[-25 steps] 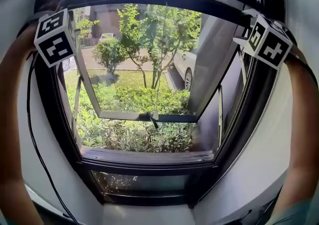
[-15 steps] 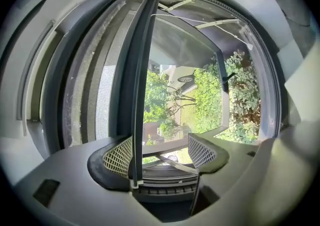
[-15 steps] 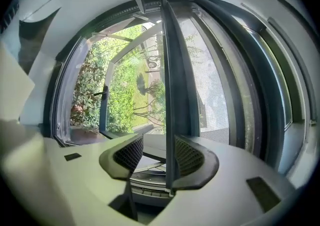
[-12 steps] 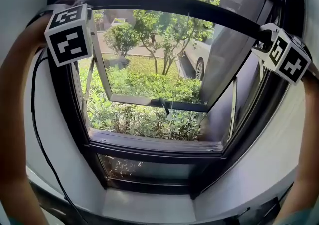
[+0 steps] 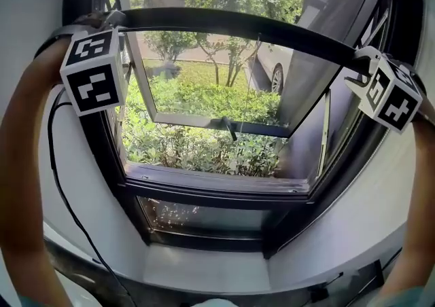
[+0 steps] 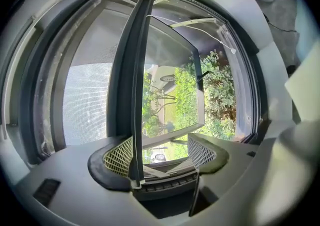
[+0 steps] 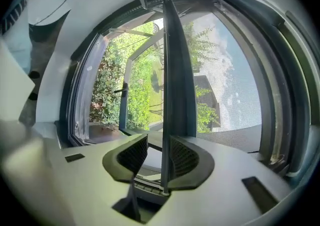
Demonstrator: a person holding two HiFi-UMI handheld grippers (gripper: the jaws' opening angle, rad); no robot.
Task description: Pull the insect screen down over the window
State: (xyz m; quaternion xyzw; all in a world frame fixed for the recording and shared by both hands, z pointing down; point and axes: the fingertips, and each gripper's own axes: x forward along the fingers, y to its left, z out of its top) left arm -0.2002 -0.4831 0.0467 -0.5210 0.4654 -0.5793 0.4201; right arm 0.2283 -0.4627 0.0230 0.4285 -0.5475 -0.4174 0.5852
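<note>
Head view looks steeply down at a dark window frame [image 5: 95, 156] with a white sill [image 5: 204, 268] along its bottom edge; the casement sash [image 5: 211, 122] is swung outward over shrubs [image 5: 190, 153] and lawn, with a parked car [image 5: 272, 71] beyond. The insect screen's pull bar [image 5: 238, 24] spans the opening near the frame's top edge; grey mesh [image 6: 82, 100] is stretched on the upper side of it, and the opening below it is uncovered. The left gripper [image 5: 111, 19] meets the bar at the frame's left edge; a black cable [image 5: 61, 197] hangs from it down the wall. In the left gripper view the jaws stand wide; the bar runs between them and lies against one ribbed pad [image 6: 120, 156], while the other pad stands clear of it. The right gripper [image 5: 360, 60] meets the bar at the frame's right edge; its jaws have just been closing and stand narrower, with the bar between them; the bar lies along one pad [image 7: 182, 159], and a gap shows before the opposite pad.
</note>
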